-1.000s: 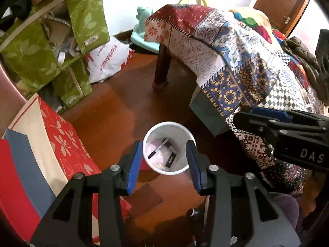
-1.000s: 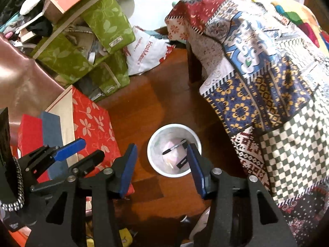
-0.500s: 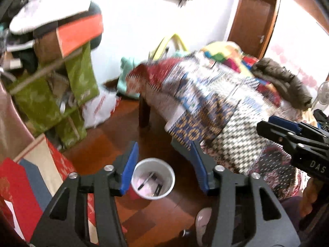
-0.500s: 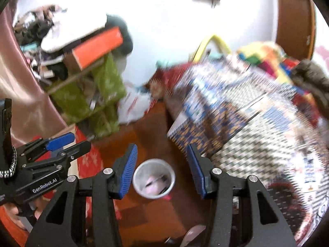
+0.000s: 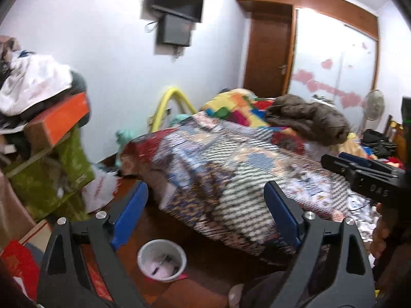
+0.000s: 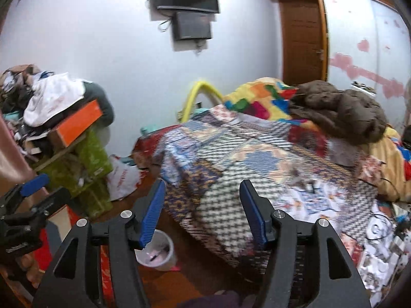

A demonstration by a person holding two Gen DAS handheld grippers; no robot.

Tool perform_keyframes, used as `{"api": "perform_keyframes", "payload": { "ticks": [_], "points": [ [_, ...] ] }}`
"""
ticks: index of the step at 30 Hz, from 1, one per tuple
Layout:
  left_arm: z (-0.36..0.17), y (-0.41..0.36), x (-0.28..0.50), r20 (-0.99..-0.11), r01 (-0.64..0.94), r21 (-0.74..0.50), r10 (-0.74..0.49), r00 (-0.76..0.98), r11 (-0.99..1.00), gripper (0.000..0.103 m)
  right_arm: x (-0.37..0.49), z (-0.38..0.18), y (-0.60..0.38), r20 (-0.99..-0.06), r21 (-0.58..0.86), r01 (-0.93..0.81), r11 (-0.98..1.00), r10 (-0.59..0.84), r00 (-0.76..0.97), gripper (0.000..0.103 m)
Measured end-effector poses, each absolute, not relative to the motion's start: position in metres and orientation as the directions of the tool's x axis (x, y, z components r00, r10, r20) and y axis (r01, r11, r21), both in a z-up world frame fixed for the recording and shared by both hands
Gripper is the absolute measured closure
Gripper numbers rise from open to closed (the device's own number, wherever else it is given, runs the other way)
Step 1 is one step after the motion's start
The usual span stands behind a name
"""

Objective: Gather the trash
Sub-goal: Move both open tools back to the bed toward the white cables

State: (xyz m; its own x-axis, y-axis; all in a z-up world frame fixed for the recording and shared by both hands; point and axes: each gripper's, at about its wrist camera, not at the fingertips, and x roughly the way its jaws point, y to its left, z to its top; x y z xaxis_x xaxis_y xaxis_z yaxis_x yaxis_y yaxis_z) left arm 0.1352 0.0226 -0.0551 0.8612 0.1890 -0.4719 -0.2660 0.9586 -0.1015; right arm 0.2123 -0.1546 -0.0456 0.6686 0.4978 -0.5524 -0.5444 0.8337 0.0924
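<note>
A white trash bin (image 5: pixel 161 259) stands on the wooden floor beside the bed, with dark sticks and pinkish scraps inside; it also shows in the right wrist view (image 6: pixel 158 252). My left gripper (image 5: pixel 205 205) is open and empty, raised above the bin and facing the bed. My right gripper (image 6: pixel 203 200) is open and empty, also facing the bed. The right gripper shows at the right edge of the left wrist view (image 5: pixel 364 177); the left gripper shows at the left edge of the right wrist view (image 6: pixel 28 205). Small dark items (image 6: pixel 310 187) lie on the quilt, blurred.
A bed with a patchwork quilt (image 5: pixel 257 169) fills the right side, with a brown jacket (image 5: pixel 308 120) on it. Green boxes and an orange box (image 5: pixel 51 133) are stacked at left. A white plastic bag (image 5: pixel 100 190) lies on the floor. A door (image 5: pixel 267 51) is behind.
Both grippers have tilted up from looking down at the bin to facing across the bed. The bin has dropped to the lower part of both views. Both stay open.
</note>
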Motion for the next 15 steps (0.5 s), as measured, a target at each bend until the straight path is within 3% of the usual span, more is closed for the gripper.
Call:
{"api": "perform_keyframes", "payload": {
  "ticks": [5,7,15],
  "points": [
    [-0.04,-0.015,0.159,-0.437,-0.181,-0.095,0.123,0.891,0.979,0.004,0.223,-0.035,-0.197,-0.533,0.093,-0.474,0.876,0.446,0.719,0.021],
    [-0.035,-0.028,0.169,-0.421,-0.153,-0.096,0.099,0.901,0.983,0.0,0.225,-0.031,-0.214,-0.506,0.083,-0.436,0.896,0.415,0.756,0.016],
    [-0.029,-0.073,0.224,-0.436,-0.034,-0.148,-0.034,0.899,0.988,0.0,0.253,-0.028,-0.27,-0.5,0.061,-0.35,0.935,0.332,0.8,0.014]
  ]
}}
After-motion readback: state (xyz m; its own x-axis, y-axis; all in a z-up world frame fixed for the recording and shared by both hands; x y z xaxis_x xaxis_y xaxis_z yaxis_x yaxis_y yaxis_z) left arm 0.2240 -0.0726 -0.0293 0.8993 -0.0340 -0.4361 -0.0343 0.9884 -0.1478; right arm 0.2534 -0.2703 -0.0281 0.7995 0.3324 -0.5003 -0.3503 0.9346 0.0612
